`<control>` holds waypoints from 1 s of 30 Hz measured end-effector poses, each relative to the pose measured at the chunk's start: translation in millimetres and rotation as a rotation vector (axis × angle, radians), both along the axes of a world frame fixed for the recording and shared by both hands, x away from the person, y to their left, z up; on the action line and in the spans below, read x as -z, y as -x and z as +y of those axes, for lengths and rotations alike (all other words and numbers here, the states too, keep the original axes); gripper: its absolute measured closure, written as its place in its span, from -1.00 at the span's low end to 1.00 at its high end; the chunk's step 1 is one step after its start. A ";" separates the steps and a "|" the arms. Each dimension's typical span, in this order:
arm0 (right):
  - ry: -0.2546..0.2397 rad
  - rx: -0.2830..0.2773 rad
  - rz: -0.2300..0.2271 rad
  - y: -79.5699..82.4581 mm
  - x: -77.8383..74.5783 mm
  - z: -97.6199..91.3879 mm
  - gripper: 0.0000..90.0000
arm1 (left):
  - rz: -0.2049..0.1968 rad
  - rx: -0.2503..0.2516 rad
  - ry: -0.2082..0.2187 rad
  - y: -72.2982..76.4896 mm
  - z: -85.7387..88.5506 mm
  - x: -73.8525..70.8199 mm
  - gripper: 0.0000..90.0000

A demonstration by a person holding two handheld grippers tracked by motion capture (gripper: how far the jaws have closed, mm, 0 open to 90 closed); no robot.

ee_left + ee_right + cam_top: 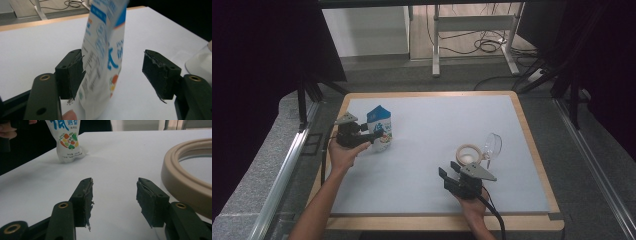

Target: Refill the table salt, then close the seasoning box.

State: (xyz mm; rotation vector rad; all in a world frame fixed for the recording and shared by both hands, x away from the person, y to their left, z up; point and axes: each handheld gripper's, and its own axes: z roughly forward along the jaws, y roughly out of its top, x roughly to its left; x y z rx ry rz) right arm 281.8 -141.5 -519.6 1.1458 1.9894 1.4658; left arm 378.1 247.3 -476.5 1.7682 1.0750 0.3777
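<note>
One white and blue paper carton [379, 129] with a gabled top and printed vegetables stands upright near the left edge of the pale grey table mat [437, 165], between the jaws of our left gripper [373, 135]; those jaws stand wide, one pad beside its wall, the other clear. We judge it light and soft-walled, best taken low across its flat sides. Our right gripper [449, 169] waits half open and empty near the beige ring [470, 152] and clear glass [493, 145].

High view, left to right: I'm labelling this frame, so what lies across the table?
Left hand-held gripper → milk carton → right hand-held gripper → beige ring → clear glass.
</note>
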 end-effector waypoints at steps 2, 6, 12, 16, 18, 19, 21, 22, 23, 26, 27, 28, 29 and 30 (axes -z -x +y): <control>0.004 -0.002 -0.002 0.6 -1.1 -1.4 0.05 | 0.000 0.002 -0.007 3.8 -0.1 2.9 -0.28; -0.009 -0.017 0.002 1.2 -4.8 -8.6 0.13 | -0.009 0.001 -0.022 16.7 0.2 11.2 -0.31; -0.020 -0.077 0.018 7.8 -7.4 -17.5 0.43 | 0.015 -0.003 -0.025 35.5 1.4 25.6 -0.31; -0.023 -0.112 -0.010 17.0 -13.8 -23.0 0.73 | 0.012 -0.008 -0.050 44.5 -1.5 31.5 -0.31; -0.026 -0.113 -0.024 19.8 -16.9 -25.5 0.78 | 0.018 0.000 -0.061 49.8 -4.1 35.0 -0.31; -0.022 -0.114 -0.046 22.5 -20.7 -28.7 0.84 | 0.017 0.009 -0.068 53.2 -6.3 38.2 -0.31; -0.017 -0.119 -0.084 28.1 -29.3 -38.8 0.96 | 0.018 0.014 -0.083 56.4 -8.9 41.3 -0.31; -0.014 -0.117 -0.095 30.0 -32.7 -44.2 0.98 | 0.018 0.017 -0.087 57.3 -9.9 42.4 -0.30; -0.008 -0.104 -0.104 32.5 -37.4 -54.1 0.99 | 0.020 0.023 -0.088 59.6 -11.7 44.4 -0.30; -0.006 -0.074 -0.117 35.0 -42.6 -72.7 1.00 | 0.020 0.035 -0.086 63.0 -14.1 47.0 -0.30; -0.008 -0.061 -0.117 35.5 -43.9 -78.9 1.00 | 0.020 0.035 -0.086 63.0 -14.1 47.0 -0.29; -0.014 -0.049 -0.116 35.9 -44.9 -85.0 1.00 | 0.019 0.036 -0.098 64.9 -16.5 48.9 -0.29; -0.020 -0.037 -0.119 36.1 -45.7 -91.2 1.00 | 0.024 0.041 -0.110 65.0 -17.7 49.2 -0.29; -0.020 -0.037 -0.119 36.1 -45.7 -91.2 1.00 | 0.024 0.041 -0.110 65.0 -17.7 49.2 -0.29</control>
